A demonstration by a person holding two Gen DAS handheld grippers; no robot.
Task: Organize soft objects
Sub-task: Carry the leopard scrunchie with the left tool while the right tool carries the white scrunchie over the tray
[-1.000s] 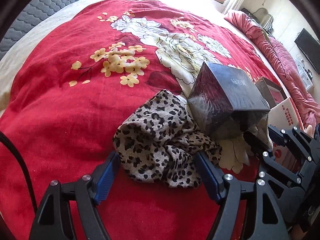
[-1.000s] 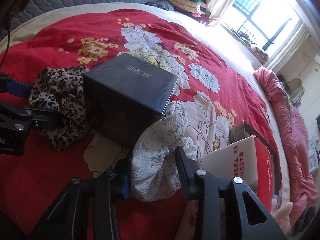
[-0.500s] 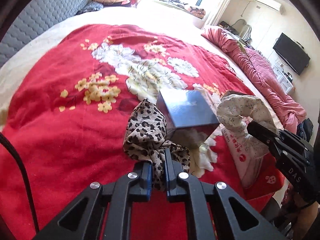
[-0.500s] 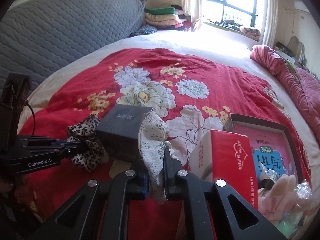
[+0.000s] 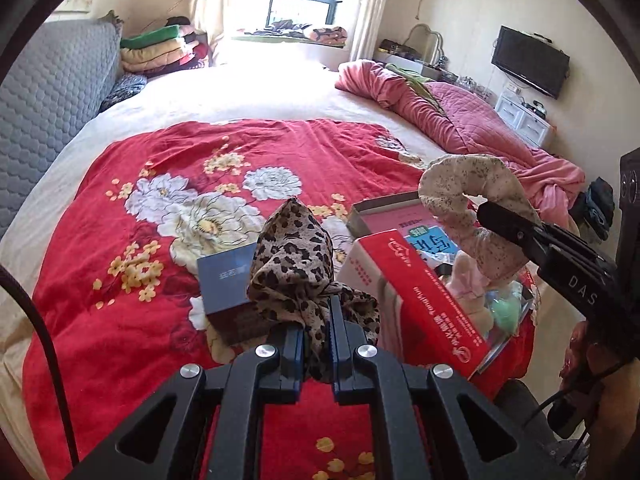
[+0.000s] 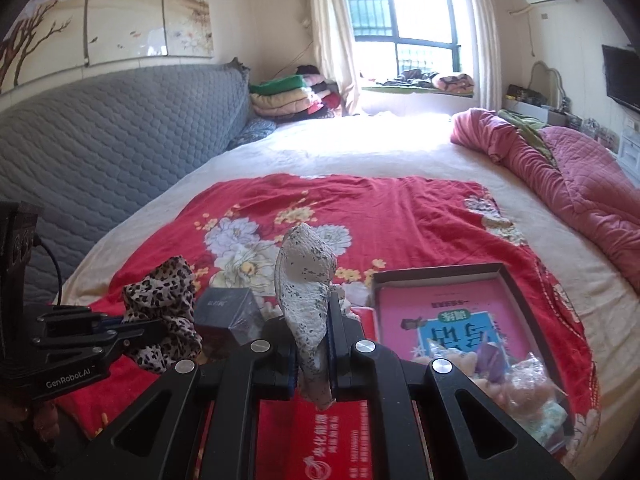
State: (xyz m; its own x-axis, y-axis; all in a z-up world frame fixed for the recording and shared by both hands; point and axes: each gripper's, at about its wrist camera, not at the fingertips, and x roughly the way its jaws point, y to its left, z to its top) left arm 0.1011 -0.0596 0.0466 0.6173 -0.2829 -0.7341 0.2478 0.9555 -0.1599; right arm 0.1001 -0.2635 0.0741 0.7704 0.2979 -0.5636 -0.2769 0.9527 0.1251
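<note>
scrunchies pinched, one per hand

my left gripper point(image 5: 314, 344) clamps the leopard scrunchie point(image 5: 296, 264), my right gripper point(image 6: 314, 354) the pale floral scrunchie point(image 6: 306, 280), both clear of the red bedspread point(image 5: 120, 320). each loop stands above my fingertips, ready, i judge, for the open tray point(image 6: 516, 280) beyond my right fingers.

A wide bed point(image 6: 360, 148) with a pale sheet carries a red floral blanket point(image 5: 120, 280) spread flat. On the blanket sit a dark blue box point(image 5: 226, 276), a red carton point(image 5: 424, 300) and an open shallow box point(image 6: 516, 280) (a pink book inside). A crumpled pink quilt point(image 6: 560, 184) lies along the bed's right edge.
</note>
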